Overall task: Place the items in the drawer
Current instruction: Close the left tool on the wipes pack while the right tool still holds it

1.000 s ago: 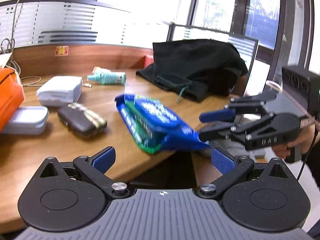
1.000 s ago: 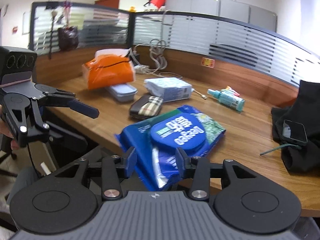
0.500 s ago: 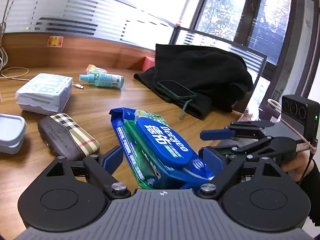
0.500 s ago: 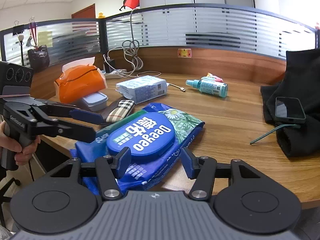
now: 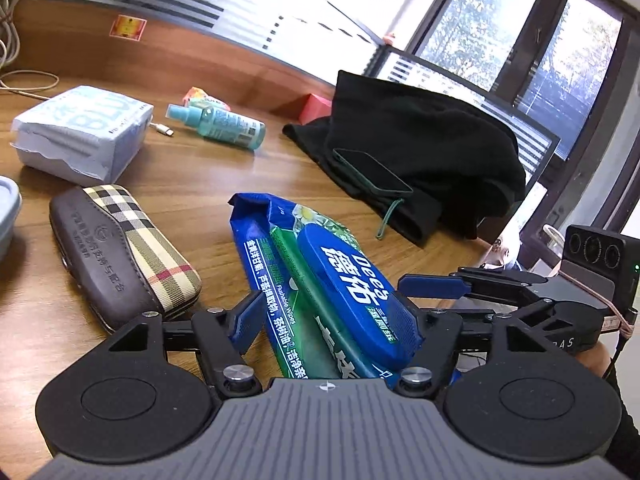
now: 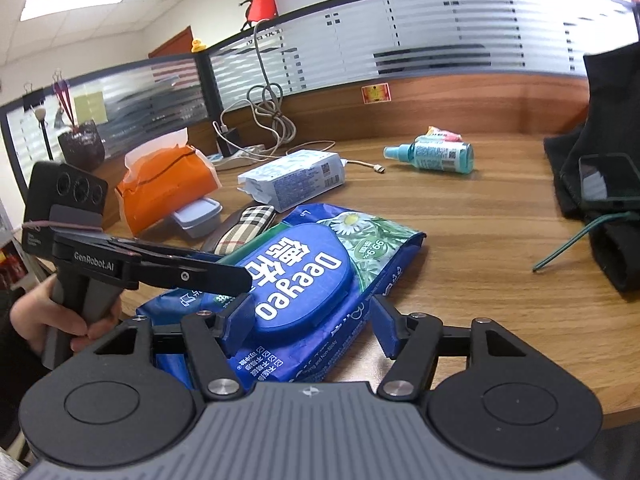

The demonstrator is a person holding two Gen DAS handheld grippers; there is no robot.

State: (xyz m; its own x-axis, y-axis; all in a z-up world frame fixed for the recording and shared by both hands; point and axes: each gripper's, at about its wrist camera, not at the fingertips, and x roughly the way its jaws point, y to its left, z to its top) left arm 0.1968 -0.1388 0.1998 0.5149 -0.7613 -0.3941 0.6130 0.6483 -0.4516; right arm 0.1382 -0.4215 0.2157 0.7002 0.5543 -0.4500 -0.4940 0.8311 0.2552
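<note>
Left tongs [image 5: 332, 316]: we straddle the wipes pack [image 5: 320, 280], jaws spread.
Right tongs [image 6: 316, 320]: ours gape too.
Tabletop [image 6: 460, 240]: carries it.

Wipes pack [image 5: 320, 288] near end hidden; phone [image 6: 610, 180] edge-cropped.

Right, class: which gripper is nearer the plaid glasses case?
Left. The left gripper sits just right of the plaid glasses case, its fingers either side of the wipes pack; the right gripper is across the pack, farther from the case.
</note>
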